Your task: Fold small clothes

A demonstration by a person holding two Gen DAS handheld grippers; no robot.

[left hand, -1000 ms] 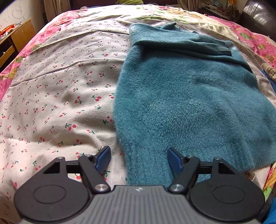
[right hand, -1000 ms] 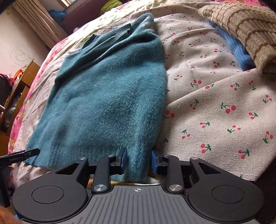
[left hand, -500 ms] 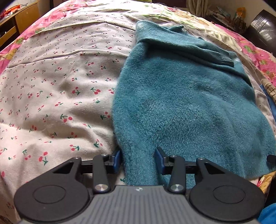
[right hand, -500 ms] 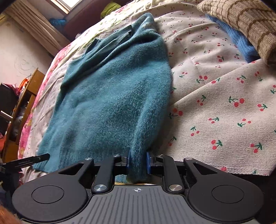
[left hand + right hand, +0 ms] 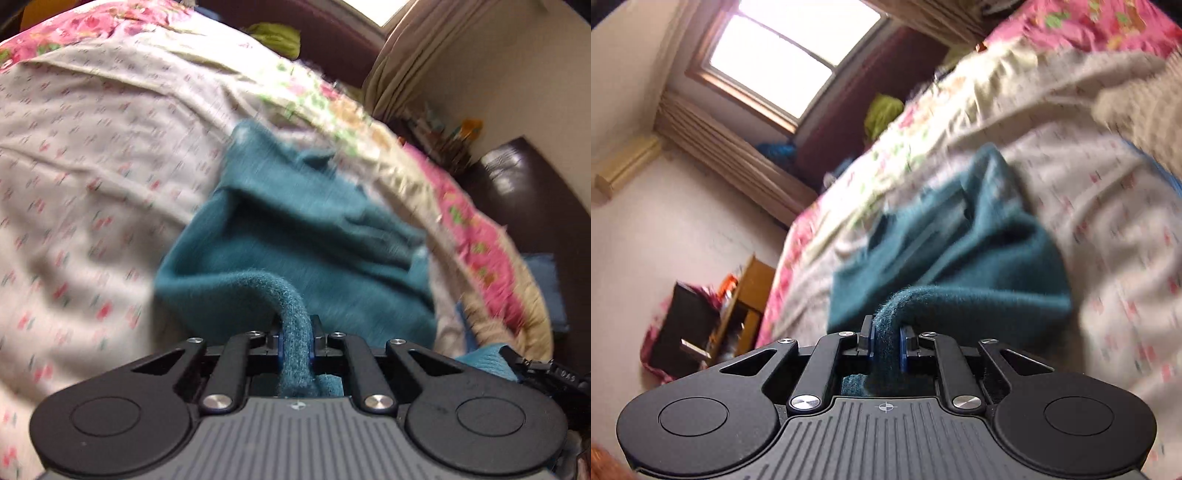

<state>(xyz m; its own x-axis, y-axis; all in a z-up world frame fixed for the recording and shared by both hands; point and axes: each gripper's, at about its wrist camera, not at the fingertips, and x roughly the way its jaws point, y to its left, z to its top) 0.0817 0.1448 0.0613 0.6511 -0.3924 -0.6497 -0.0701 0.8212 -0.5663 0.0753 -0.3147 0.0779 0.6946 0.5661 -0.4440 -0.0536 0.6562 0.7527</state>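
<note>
Bright daylight pours through a wood-framed window (image 5: 783, 62) set in a pale wall (image 5: 683, 229), beige pleated curtains (image 5: 731, 155) hanging under it. There's a light wooden side cabinet (image 5: 750, 295) by the wall and, I think, a dark brown leather armchair (image 5: 528, 199), though it's blurry.

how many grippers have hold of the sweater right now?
2. The left gripper is shut on one corner of the sweater hem, and the right gripper is shut on the other corner.
</note>
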